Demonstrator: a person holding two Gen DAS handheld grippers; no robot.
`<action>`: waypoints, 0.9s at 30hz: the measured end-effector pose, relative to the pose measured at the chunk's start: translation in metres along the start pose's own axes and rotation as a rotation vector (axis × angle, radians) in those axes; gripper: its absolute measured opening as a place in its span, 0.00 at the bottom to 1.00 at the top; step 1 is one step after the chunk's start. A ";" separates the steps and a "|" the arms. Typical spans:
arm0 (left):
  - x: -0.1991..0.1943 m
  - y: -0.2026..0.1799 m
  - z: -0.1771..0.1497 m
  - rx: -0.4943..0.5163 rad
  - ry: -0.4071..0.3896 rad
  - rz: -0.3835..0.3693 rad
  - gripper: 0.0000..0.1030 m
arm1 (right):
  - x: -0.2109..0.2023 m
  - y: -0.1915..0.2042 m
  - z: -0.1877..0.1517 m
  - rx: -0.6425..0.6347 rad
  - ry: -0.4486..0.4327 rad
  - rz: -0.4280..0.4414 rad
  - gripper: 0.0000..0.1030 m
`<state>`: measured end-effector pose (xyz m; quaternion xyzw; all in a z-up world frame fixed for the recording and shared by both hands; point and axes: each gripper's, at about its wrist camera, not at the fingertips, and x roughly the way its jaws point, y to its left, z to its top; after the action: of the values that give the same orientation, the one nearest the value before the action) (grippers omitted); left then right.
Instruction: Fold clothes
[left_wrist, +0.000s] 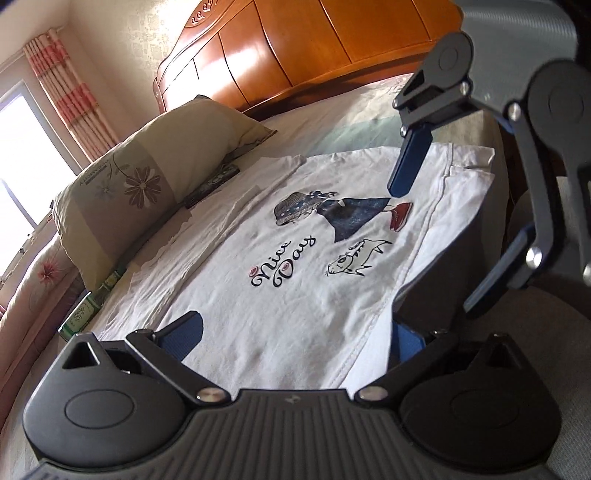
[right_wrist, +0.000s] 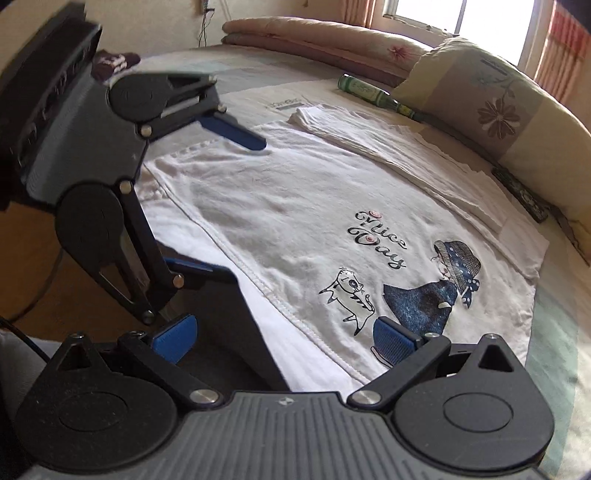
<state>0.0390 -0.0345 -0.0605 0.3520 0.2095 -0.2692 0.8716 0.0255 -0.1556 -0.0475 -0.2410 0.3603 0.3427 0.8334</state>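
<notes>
T-shirt: I see the white T-shirt (left_wrist: 295, 266) spread print-side up on the bed (left_wrist: 332, 122), one long side already folded inward near the pillow; the near edge hangs over the bed's side
Print: a girl in a blue dress and hat, a small cat, and the words "Nice Day" (right_wrist: 380, 240)
Left gripper: my left gripper (left_wrist: 295, 332) is spread wide, blue fingers apart, hovering over the shirt's hem end with cloth between the pads but nothing pinched
Right gripper: my right gripper (right_wrist: 284, 336) is also wide open, one blue pad over the printed dress, the other off the bed edge; it holds nothing
Cross view: from the left camera I see the right gripper above the collar end; from the right camera the left one sits over the far hem
Pillow: a floral pillow (left_wrist: 140, 184) lies beside the folded edge
Bottle: a green bottle (right_wrist: 376, 96) rests by the pillow
Remote: a dark remote (right_wrist: 521, 195) lies just beside the shirt
Headboard: orange wooden headboard (left_wrist: 314, 48) behind
</notes>
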 end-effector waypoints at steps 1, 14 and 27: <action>-0.001 0.000 0.001 0.001 -0.001 0.000 0.99 | 0.009 0.006 0.000 -0.040 0.019 -0.052 1.00; 0.001 -0.021 -0.006 0.082 0.015 0.003 0.99 | 0.016 0.016 0.004 -0.197 -0.080 -0.340 1.00; 0.004 -0.012 -0.031 0.202 0.108 0.168 0.99 | 0.023 -0.007 -0.028 -0.242 0.005 -0.420 1.00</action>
<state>0.0293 -0.0205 -0.0898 0.4683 0.1976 -0.1956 0.8387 0.0301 -0.1697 -0.0815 -0.4096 0.2608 0.2018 0.8506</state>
